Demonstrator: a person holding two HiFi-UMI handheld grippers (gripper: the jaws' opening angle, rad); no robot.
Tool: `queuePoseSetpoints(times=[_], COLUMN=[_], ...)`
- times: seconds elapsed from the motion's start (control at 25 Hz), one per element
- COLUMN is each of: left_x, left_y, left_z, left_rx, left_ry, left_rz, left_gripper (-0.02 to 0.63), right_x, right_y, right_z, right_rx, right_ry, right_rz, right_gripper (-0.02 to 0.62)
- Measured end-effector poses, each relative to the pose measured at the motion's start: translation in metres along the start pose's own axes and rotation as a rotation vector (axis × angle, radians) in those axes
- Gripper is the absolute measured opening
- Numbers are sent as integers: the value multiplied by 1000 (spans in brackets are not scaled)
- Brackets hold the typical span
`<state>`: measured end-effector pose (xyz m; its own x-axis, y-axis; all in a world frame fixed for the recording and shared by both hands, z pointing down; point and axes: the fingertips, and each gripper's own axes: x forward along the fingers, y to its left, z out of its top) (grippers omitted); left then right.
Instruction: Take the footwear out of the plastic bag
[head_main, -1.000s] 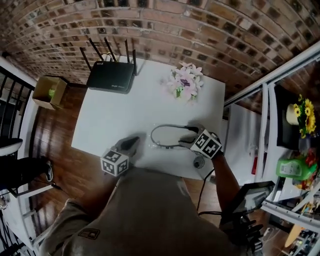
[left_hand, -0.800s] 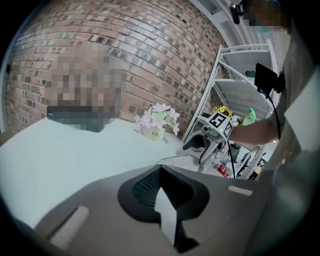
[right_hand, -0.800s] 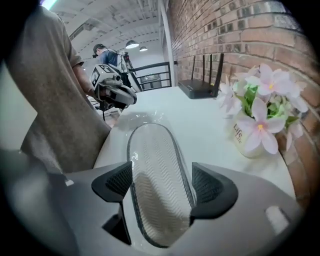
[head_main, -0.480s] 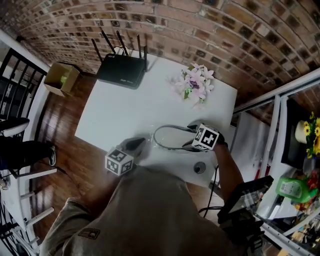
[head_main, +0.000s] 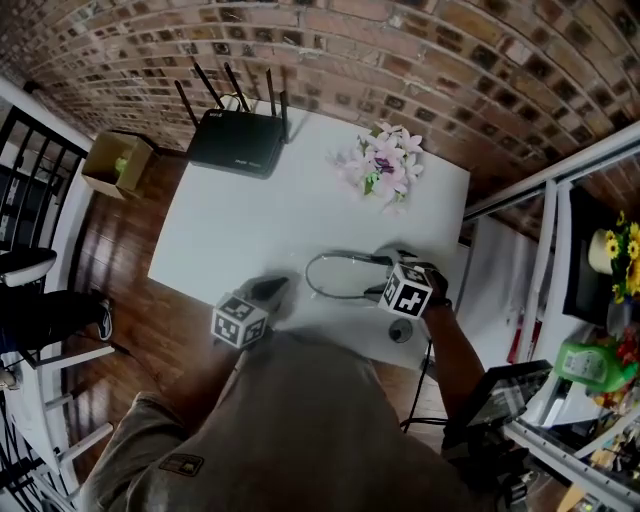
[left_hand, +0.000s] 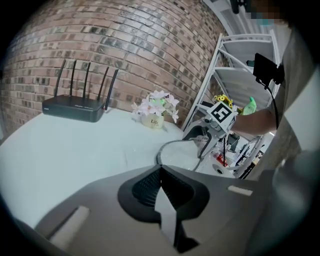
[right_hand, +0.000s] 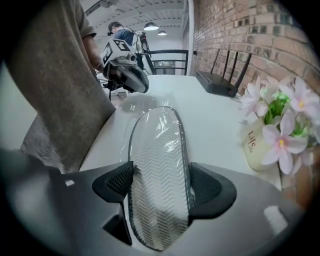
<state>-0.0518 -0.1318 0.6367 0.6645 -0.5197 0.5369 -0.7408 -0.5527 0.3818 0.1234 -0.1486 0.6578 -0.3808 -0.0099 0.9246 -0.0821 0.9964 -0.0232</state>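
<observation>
A pale slipper (head_main: 345, 275) sealed in a clear plastic bag lies flat, sole up, on the white table (head_main: 250, 230). My right gripper (head_main: 382, 272) points steeply down over its right end. In the right gripper view the ribbed sole (right_hand: 157, 165) fills the gap of that gripper (right_hand: 159, 182). The jaws have just been closing and the pads stand at the sole's two edges with no squeeze showing. My left gripper (head_main: 272, 288) is shut, low over the table by the bag's left end (left_hand: 180, 155). Whether it pinches any film I cannot tell.
A black router (head_main: 235, 145) with antennas stands at the table's far left. A vase of pink flowers (head_main: 385, 165) stands at the far right. A small round object (head_main: 400, 332) lies near the front edge. A cardboard box (head_main: 110, 165) sits on the floor, shelving (head_main: 560, 300) stands right.
The right gripper has rolled and sunk lower over the slipper's right end. The left gripper has dipped slightly toward the table. The bagged slipper has not moved.
</observation>
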Motion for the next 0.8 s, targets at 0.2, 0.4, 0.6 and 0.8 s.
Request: queuePoseSetpoints(times=[0.2,0.4,0.6,0.8], left_x=[10,19,24,27], left_y=[3,-2,-14,-20], left_z=[-7,-10,-9,-6], left_rx=[55,127,210,309], left_ry=[43,83,114,134], left_rz=[-42,-100,-170,-202], left_gripper=[2,2,3,48], right_x=[-13,-27,-41,-50], right_y=[10,19,30,40], right_z=[5,8,10,9], right_rx=[-88,-122,-144,-144], right_ry=[-8,-29,-40,-34], right_rz=[-234,-419,-485,-469], right_gripper=[356,306,219,168])
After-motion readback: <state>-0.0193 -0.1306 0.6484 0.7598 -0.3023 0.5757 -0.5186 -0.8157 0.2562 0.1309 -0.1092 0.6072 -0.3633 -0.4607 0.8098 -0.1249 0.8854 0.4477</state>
